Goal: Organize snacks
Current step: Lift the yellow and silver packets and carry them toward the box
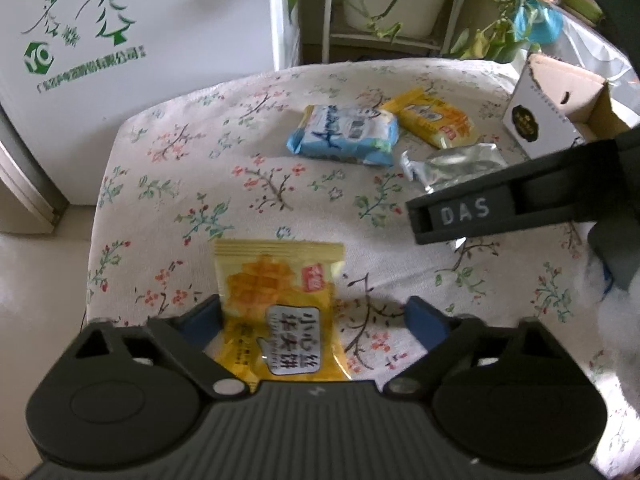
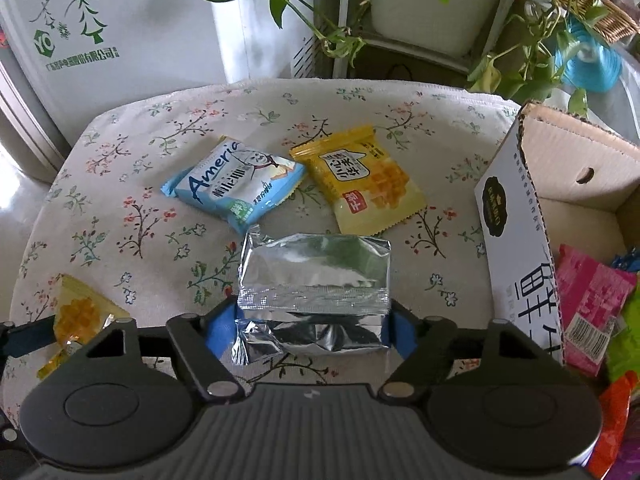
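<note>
The left hand-held gripper (image 1: pixel 314 318) stands wide around a yellow snack packet (image 1: pixel 280 312) at lower centre, its left pad touching, its right one clear. The right hand-held gripper (image 2: pixel 310 328) holds a silver foil packet (image 2: pixel 314 292) between both blue pads. A blue packet (image 2: pixel 236 186) and another yellow packet (image 2: pixel 360 180) lie mid-tabletop (image 2: pixel 120 200), with a cardboard box (image 2: pixel 520 216) at right.

On the table (image 2: pixel 440 128) two packets (image 2: pixel 234 184) lie side by side behind a foil pack (image 2: pixel 316 276) (box (image 2: pixel 516 216) to the right).
</note>
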Action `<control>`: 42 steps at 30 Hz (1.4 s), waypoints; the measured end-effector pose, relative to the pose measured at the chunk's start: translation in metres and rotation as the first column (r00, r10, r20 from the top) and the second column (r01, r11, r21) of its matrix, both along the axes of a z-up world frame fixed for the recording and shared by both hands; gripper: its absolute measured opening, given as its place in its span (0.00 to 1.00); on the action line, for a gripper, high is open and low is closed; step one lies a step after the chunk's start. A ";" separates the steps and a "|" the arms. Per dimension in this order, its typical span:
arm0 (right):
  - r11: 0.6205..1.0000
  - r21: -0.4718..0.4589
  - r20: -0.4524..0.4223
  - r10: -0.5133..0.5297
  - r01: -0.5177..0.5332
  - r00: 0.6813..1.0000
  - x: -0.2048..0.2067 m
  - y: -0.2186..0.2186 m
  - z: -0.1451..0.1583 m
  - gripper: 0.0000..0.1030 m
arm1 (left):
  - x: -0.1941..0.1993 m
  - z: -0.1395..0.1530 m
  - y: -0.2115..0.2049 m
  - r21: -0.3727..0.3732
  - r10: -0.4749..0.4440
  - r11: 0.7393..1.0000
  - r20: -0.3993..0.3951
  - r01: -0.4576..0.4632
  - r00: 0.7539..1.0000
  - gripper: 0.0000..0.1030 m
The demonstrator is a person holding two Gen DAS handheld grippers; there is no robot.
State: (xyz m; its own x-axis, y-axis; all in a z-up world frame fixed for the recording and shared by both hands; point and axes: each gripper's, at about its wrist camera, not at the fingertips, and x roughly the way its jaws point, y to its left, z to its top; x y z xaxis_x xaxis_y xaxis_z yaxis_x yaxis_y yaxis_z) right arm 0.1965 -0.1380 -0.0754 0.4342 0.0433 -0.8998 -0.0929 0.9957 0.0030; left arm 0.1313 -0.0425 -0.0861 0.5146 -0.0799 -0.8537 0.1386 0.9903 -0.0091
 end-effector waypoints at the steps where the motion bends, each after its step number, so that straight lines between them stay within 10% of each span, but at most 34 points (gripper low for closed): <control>1: 1.000 0.010 -0.003 0.002 -0.001 1.000 0.000 0.000 0.001 0.78 | 0.000 0.003 -0.001 -0.004 -0.008 1.000 0.004 0.008 1.000 0.74; 3: 1.000 0.021 -0.002 0.006 -0.006 1.000 -0.004 -0.002 0.005 0.78 | 0.002 0.007 -0.003 -0.009 -0.008 1.000 0.004 0.008 1.000 0.52; 42: 0.990 0.126 0.218 -0.091 0.064 0.972 -0.069 -0.072 0.103 0.78 | 0.006 0.071 -0.028 -0.063 0.094 0.994 0.175 -0.084 0.980 0.48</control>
State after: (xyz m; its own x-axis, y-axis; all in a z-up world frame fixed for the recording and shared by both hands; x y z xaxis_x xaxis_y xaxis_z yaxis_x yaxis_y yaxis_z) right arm 0.1273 -0.2098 0.0273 0.6292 0.1009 -0.7707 -0.0271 0.9938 0.1080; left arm 0.1375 -0.0707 -0.0156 0.6646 -0.0709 -0.7438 0.0541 0.9974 -0.0467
